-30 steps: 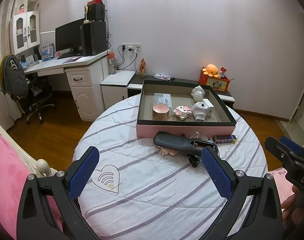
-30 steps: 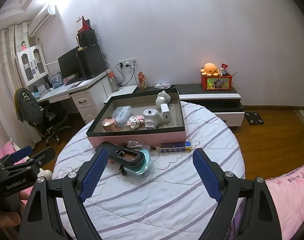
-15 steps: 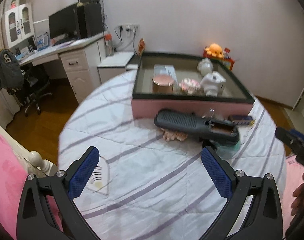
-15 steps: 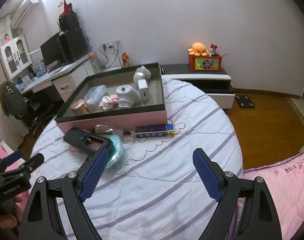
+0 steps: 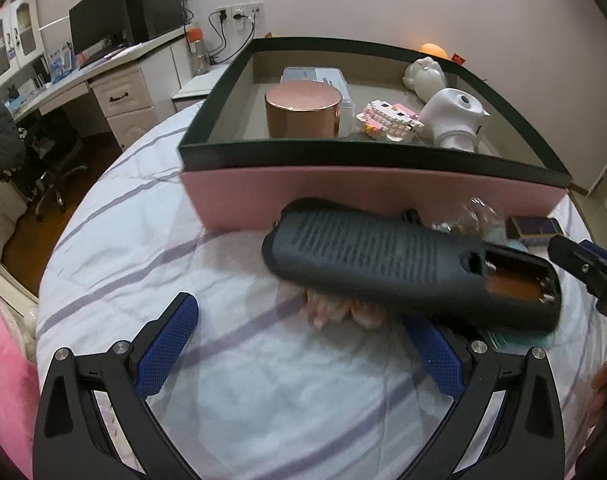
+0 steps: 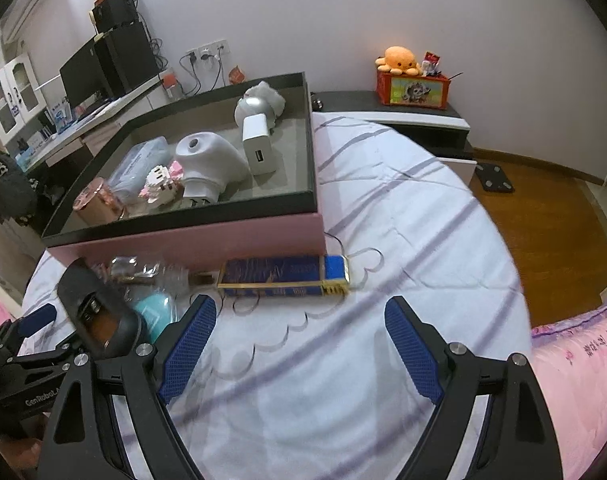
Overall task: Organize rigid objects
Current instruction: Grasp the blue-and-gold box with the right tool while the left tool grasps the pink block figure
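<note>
While both tongs (image 5: 303,344) (image 6: 299,344) hang spread and empty, a ribbed black remote (image 5: 407,268), battery bay open, lies against the pink box (image 5: 343,192); blue-gold lighter case (image 6: 283,278) beside.

The left tool (image 5: 303,344) is black plastic with two arms that spread like a V. Each arm ends in a blue pad (image 5: 165,350) with a bumpy net pattern. A round silver screw (image 5: 120,347) sits just behind each pad. The right tool (image 6: 299,344) looks the same, black with blue pads. White letters (image 6: 41,396) are printed on the left tool's black side.
</note>
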Action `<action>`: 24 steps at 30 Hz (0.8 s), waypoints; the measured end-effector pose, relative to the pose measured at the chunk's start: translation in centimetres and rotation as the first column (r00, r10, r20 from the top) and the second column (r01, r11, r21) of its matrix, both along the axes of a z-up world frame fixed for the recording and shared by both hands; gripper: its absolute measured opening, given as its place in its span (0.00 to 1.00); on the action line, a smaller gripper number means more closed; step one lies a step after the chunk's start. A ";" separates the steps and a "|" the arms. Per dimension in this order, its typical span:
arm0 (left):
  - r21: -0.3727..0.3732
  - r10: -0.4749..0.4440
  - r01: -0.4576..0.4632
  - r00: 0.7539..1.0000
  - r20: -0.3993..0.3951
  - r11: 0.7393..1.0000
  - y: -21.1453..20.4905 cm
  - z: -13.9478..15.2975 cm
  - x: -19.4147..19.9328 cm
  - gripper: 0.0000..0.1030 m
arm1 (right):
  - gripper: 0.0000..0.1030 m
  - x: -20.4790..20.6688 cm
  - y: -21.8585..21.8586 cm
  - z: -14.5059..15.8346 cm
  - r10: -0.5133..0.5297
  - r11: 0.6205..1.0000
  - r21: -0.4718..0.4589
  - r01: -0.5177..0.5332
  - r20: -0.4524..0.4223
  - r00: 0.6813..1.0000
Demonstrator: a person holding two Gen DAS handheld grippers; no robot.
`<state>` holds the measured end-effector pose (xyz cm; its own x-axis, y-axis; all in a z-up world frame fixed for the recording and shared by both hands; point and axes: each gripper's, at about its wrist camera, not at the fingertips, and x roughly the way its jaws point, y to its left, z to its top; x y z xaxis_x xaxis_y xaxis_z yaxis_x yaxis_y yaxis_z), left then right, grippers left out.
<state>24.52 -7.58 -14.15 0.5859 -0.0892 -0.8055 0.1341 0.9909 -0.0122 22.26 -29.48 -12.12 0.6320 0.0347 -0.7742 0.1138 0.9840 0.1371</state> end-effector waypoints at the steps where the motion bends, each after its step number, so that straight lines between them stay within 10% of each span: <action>1: 0.001 -0.001 0.001 1.000 -0.005 1.000 -0.1 -0.1 0.4 1.00 | 0.85 0.6 0.0 -0.3 0.006 1.000 0.000 -0.006 -0.009 1.000; 8: -0.043 -0.015 0.015 1.000 -0.002 0.999 -0.4 -0.3 1.7 0.97 | 0.85 2.8 0.6 -1.6 0.036 0.999 0.018 -0.036 -0.036 0.999; 14: -0.057 -0.050 0.051 0.999 0.022 0.997 -0.6 0.3 0.9 0.54 | 0.81 2.6 1.2 -1.8 0.067 0.997 -0.034 -0.069 -0.033 0.997; 24: -0.130 -0.064 0.063 0.998 -0.008 0.989 1.8 1.6 -1.4 0.51 | 0.81 -0.7 0.5 -0.5 0.057 0.998 0.009 -0.057 0.002 0.998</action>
<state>23.16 -5.75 -12.53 0.5661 -0.2303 -0.7915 0.1957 0.9703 -0.1423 21.51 -29.00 -12.62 0.6300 0.0777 -0.7727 0.0577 0.9875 0.1464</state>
